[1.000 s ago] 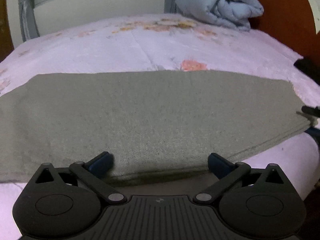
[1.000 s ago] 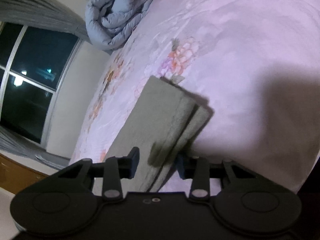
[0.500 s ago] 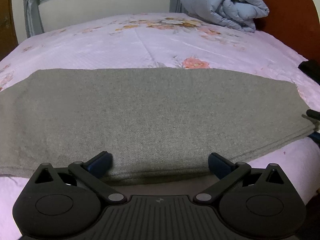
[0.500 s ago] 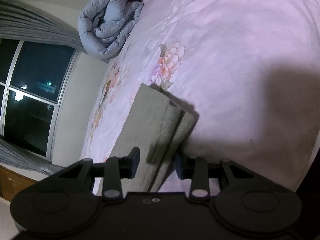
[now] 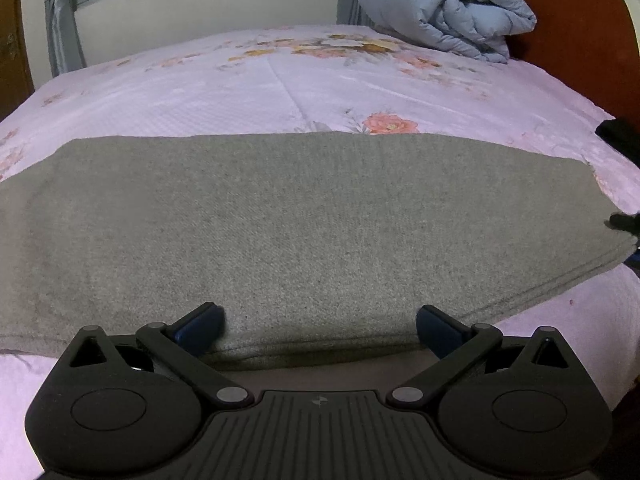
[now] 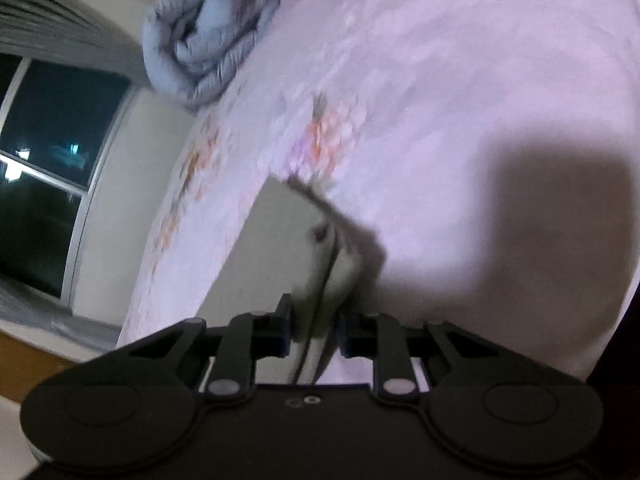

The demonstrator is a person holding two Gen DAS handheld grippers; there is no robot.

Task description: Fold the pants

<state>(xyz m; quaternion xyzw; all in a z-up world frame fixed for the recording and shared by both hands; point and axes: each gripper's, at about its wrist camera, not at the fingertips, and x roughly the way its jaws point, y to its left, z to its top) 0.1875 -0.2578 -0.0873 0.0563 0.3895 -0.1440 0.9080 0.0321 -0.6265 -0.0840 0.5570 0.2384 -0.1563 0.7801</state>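
Note:
The grey pants (image 5: 304, 224) lie folded lengthwise in a long flat band across the pink floral bed (image 5: 280, 80). My left gripper (image 5: 320, 326) is open wide, its fingers resting at the near long edge of the band. In the right wrist view, my right gripper (image 6: 314, 330) has closed on the layered end of the pants (image 6: 296, 248), with the fabric edge pinched between its fingers. The tip of the right gripper shows at the far right of the left wrist view (image 5: 626, 222), at the end of the pants.
A rolled blue-grey duvet (image 5: 444, 8) sits at the head of the bed beside a red-brown headboard (image 5: 576, 32). A window with grey curtains (image 6: 44, 152) is on the far wall. A dark object (image 5: 618, 134) lies at the bed's right edge.
My right gripper has narrowed onto the end of the pants and the view has tilted and blurred. My left gripper has pulled back slightly, staying open.

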